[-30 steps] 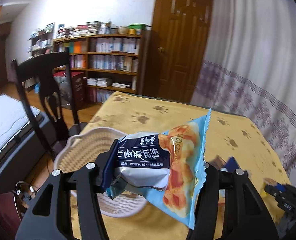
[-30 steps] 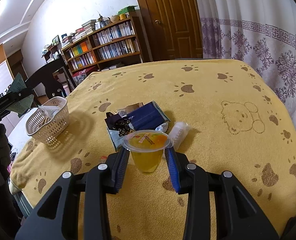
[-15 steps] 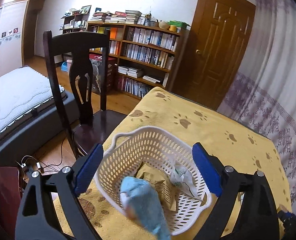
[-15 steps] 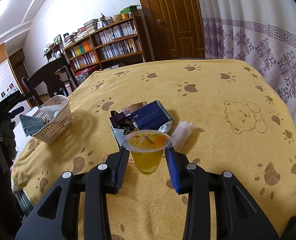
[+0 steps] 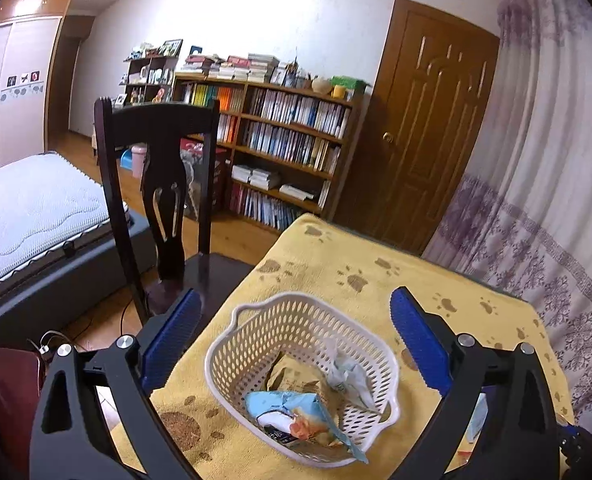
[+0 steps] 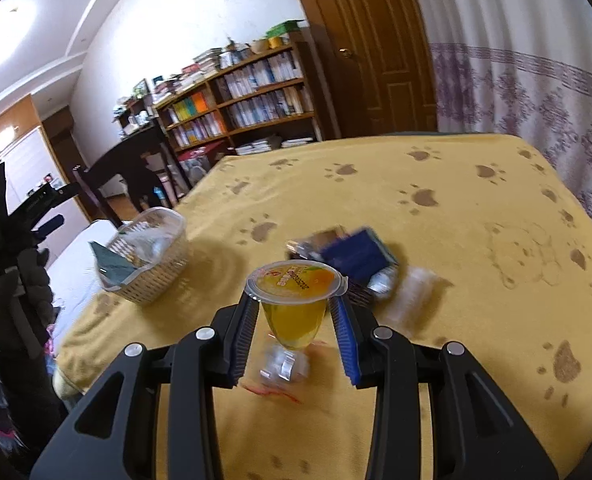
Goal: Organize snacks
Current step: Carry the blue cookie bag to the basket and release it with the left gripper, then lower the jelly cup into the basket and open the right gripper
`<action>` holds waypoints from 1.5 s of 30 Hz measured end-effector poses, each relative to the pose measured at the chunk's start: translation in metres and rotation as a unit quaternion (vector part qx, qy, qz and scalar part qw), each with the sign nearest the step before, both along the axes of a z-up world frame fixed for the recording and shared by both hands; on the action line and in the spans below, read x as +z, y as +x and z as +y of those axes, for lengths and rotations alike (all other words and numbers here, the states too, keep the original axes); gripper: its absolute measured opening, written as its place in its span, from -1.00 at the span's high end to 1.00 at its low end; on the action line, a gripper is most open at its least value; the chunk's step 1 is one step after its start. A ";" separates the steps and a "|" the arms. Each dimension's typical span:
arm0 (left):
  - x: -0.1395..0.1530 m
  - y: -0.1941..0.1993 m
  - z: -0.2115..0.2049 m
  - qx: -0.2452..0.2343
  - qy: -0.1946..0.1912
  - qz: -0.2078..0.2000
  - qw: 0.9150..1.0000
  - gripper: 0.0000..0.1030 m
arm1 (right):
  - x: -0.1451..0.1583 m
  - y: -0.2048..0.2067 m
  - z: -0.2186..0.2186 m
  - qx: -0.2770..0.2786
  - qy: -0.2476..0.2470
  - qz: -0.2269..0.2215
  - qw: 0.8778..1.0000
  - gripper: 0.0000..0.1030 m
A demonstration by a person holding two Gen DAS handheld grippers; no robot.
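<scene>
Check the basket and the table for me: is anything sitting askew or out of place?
Yes. The light blue snack bag lies tilted in the white basket, one corner poking out over the near rim. Loose snacks remain heaped on the yellow tablecloth. No spill shows.

The worktop (image 6: pixel 476 208), under a yellow paw-print cloth, carried a white basket (image 5: pixel 296 332) between the left claw's (image 5: pixel 296 320) fingers and packets (image 6: pixel 356 256) beyond the right claw (image 6: pixel 296 312).

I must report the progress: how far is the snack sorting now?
Done: the light blue packet lies in the white basket, and the left claw is open. In hand: the right claw holds the jelly cup. Left: the dark blue packets on the table.
</scene>
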State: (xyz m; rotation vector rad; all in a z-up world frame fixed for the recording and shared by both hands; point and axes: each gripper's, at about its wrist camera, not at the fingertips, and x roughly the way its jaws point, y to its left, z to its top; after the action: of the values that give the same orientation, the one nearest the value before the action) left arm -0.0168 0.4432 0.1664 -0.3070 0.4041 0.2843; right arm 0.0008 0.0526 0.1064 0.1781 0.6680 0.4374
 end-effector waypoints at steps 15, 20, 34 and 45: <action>0.033 -0.044 0.022 0.025 -0.017 -0.070 0.997 -0.94 | 0.058 0.034 0.174 0.160 -0.008 -0.026 0.987 0.28; 0.040 -0.051 0.026 0.026 -0.021 -0.084 0.996 -0.94 | 0.050 0.052 0.214 0.195 -0.001 0.013 0.981 0.28; 0.039 -0.050 0.033 0.030 -0.045 -0.090 0.995 -0.94 | 0.011 0.094 0.242 0.183 0.026 0.106 0.977 0.25; 0.037 -0.046 0.030 0.023 -0.048 -0.087 0.995 -0.94 | 0.021 0.080 0.225 0.177 0.037 0.095 0.979 0.25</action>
State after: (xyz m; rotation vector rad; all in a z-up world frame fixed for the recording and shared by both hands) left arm -0.0628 0.4737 0.2030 -0.4324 0.2389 0.2809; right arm 0.0806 0.2775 0.1275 0.1721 0.8767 0.7959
